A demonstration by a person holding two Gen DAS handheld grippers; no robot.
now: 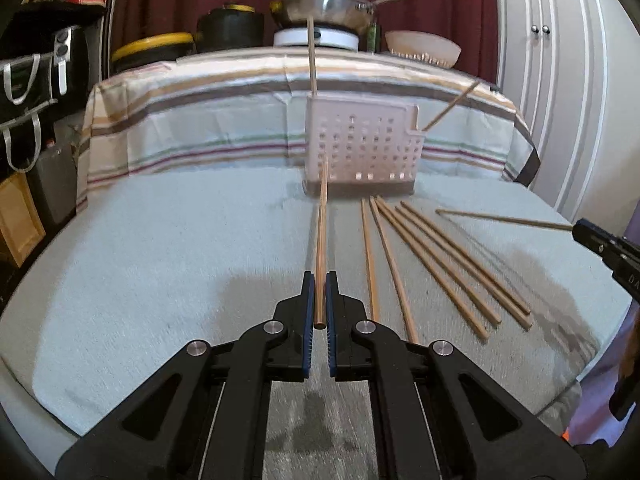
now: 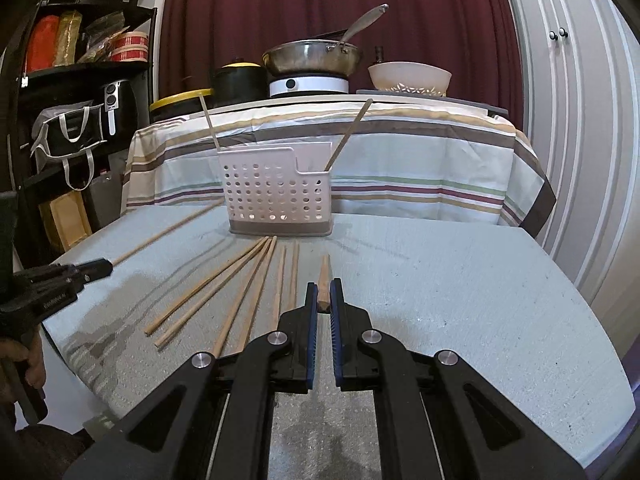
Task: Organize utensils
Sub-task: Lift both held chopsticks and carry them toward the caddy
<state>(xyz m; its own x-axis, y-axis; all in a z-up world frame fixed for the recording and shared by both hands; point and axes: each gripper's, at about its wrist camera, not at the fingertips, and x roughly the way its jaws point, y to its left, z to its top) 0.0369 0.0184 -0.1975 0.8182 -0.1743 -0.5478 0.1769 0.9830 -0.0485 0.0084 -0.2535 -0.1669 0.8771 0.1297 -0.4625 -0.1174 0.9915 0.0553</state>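
Left gripper (image 1: 320, 300): jaws pinched on one chopstick (image 1: 321, 240), which runs forward between the blue pads toward the perforated white caddy (image 1: 364, 148), its far tip in line with the caddy's front wall. Right gripper (image 2: 324, 300): jaws pinched on a second chopstick (image 2: 323, 280), seen nearly end-on, pointing at the caddy. Caddy stands upright near the far edge of the grey towel-covered table (image 2: 460, 300); two chopsticks already stand in it, one leaning at the left side (image 2: 210, 124), one leaning outward from the lower right compartment (image 2: 348, 136). Loose chopsticks (image 1: 432, 264) lie fanned on the towel between the grippers and the caddy, to the right of the left gripper's line and to the left of the right gripper's line. Behind: a striped cloth (image 1: 240, 120) over a raised surface carrying a steel pan (image 2: 312, 58) on a white burner (image 2: 308, 86), a black pot (image 2: 238, 78), a pale colander bowl (image 2: 410, 76). Shelving with bags (image 2: 72, 136) to the left, white cabinet doors (image 2: 580, 120) to the right.
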